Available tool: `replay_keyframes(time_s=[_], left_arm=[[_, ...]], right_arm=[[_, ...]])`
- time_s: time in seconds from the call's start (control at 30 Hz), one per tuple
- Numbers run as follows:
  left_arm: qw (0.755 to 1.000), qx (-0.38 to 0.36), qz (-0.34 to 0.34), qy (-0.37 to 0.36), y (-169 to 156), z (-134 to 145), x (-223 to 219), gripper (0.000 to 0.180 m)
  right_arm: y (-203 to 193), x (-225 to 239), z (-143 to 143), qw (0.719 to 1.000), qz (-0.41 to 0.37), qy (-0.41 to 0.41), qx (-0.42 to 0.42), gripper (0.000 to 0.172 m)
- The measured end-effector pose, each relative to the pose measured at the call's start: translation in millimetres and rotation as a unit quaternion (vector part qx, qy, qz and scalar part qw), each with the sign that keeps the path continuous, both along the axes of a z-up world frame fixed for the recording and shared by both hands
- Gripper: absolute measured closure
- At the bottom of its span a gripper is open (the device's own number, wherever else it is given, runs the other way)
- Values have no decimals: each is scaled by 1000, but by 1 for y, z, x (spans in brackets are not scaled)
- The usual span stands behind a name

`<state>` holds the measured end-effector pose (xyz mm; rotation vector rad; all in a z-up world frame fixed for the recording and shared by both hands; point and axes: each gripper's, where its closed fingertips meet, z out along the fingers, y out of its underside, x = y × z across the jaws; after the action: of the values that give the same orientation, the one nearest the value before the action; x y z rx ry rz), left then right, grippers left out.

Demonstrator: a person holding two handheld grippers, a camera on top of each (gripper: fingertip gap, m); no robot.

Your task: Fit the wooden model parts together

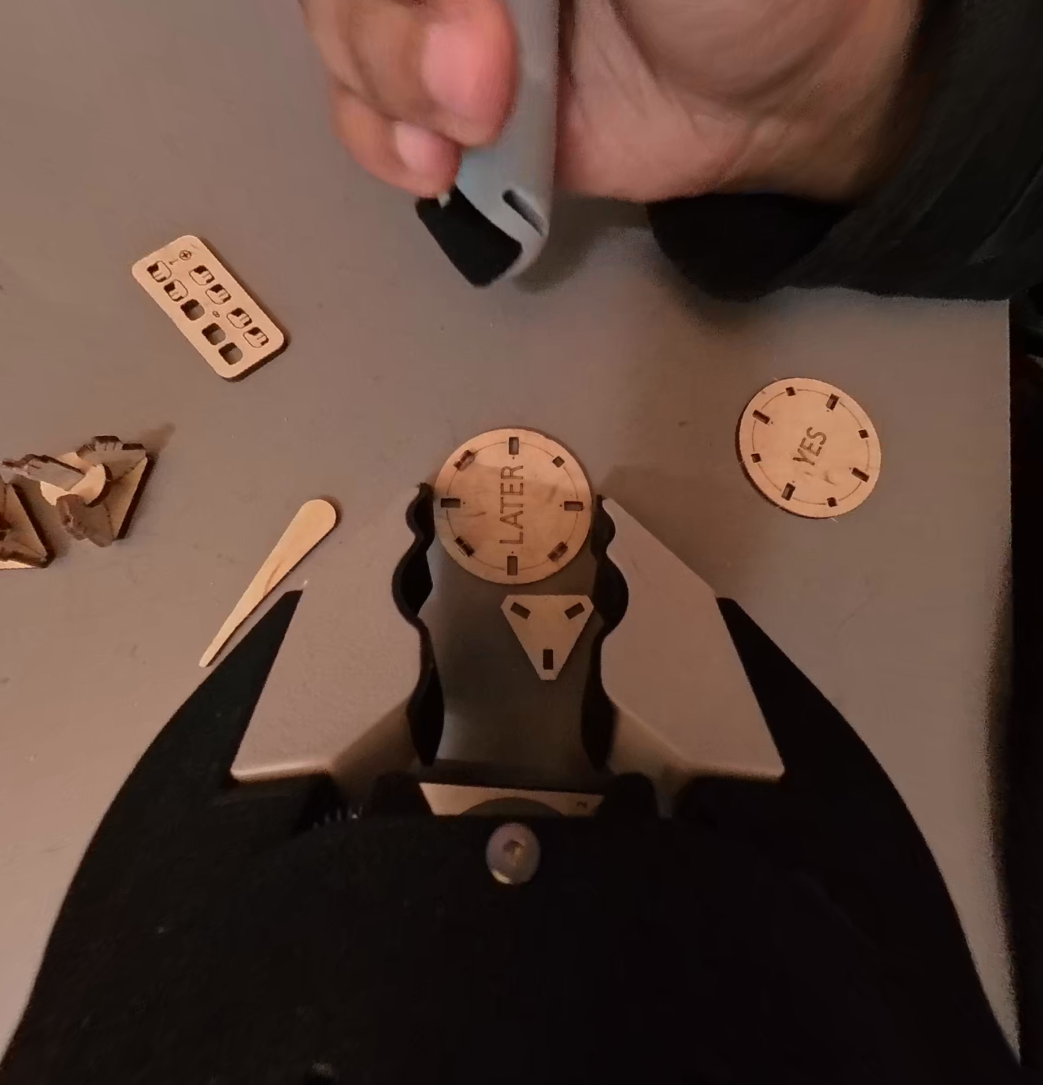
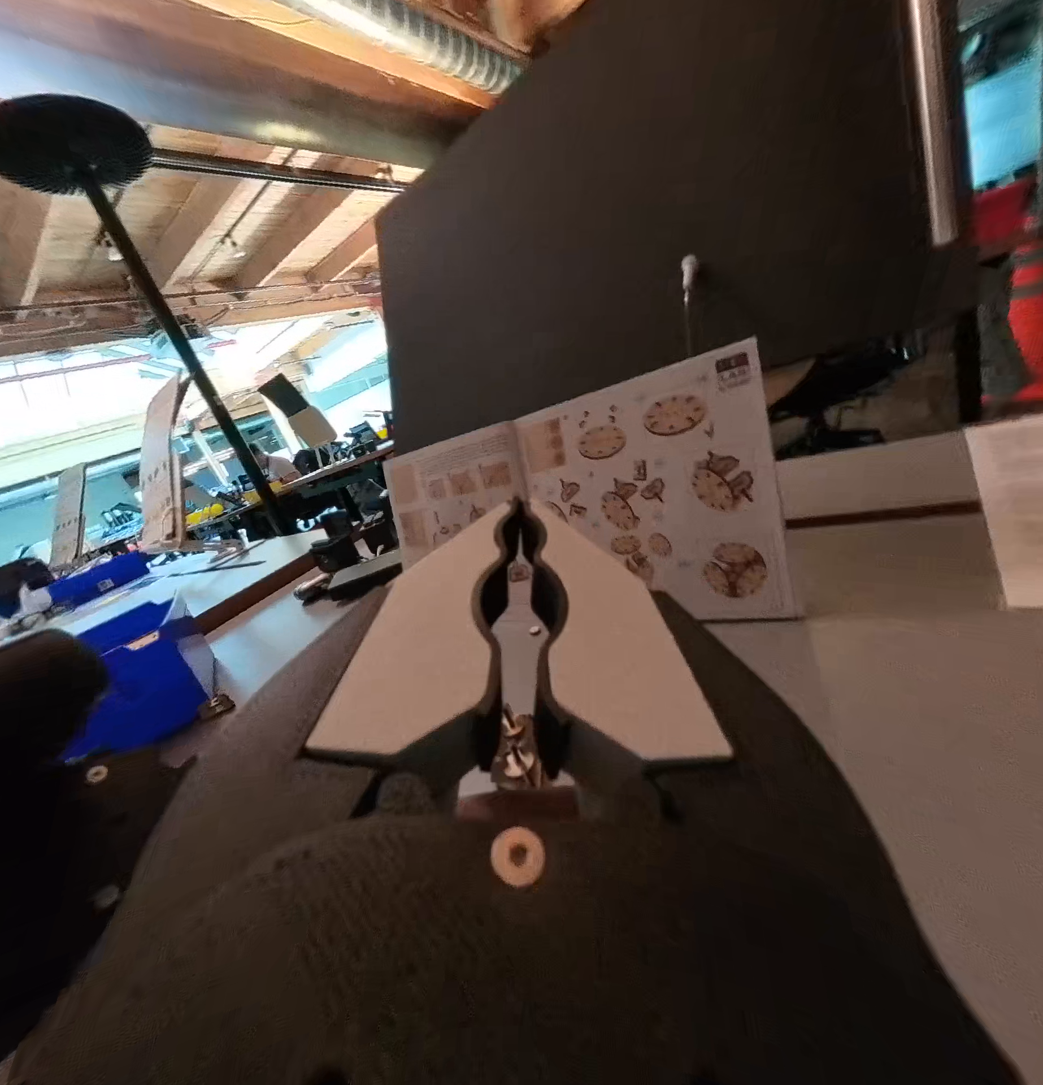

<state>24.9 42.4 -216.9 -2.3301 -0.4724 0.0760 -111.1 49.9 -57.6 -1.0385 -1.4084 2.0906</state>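
Plywood disc (image 1: 513, 508), the engraved one; where does it lie?

Flat on the grey table (image 1: 155, 117), between the tips of the left tongs (image 1: 512, 498); they stand about as wide as the disc, tips just beside its rim; I see no press on it.

And round it?

A small triangular plywood plate (image 1: 547, 631) lies deeper between the fingers; a second engraved disc (image 1: 808, 447) lies apart to the right.

The right tongs (image 2: 519, 508)?

Closed tip to tip on nothing, raised in a hand (image 1: 654, 88), facing an open instruction booklet (image 2: 654, 469).

Grey table (image 1: 390, 381) bearing wooden discs (image 1: 809, 447), slotted card (image 1: 209, 306), stick (image 1: 272, 578); open booklet (image 2: 654, 487) standing behind.
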Motion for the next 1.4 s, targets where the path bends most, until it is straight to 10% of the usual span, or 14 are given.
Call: replay_keyframes(time_s=[0.37,0.73,0.87,0.97,1.1,1.23,1.4], left_arm=[[1000,10,9,-8,1,0,-1,130],[1000,9,29,-7,2,-1,-3,130],[999,10,30,-9,3,-1,-4,130],[999,10,31,-9,2,-1,-4,130],[999,12,35,-12,2,-1,-4,130],[999,12,37,-13,2,-1,-4,130],[999,13,41,-13,2,-1,-5,130]], right_arm=[[-50,37,9,988,127,43,-72,167],[-50,-3,-29,999,30,-26,-4,172],[-32,5,12,998,8,25,-49,172],[-60,3,-35,999,31,-34,20,172],[-46,1,-2,1000,0,17,-10,172],[-56,-2,-36,998,-6,-18,61,172],[-45,11,9,997,-25,69,29,172]])
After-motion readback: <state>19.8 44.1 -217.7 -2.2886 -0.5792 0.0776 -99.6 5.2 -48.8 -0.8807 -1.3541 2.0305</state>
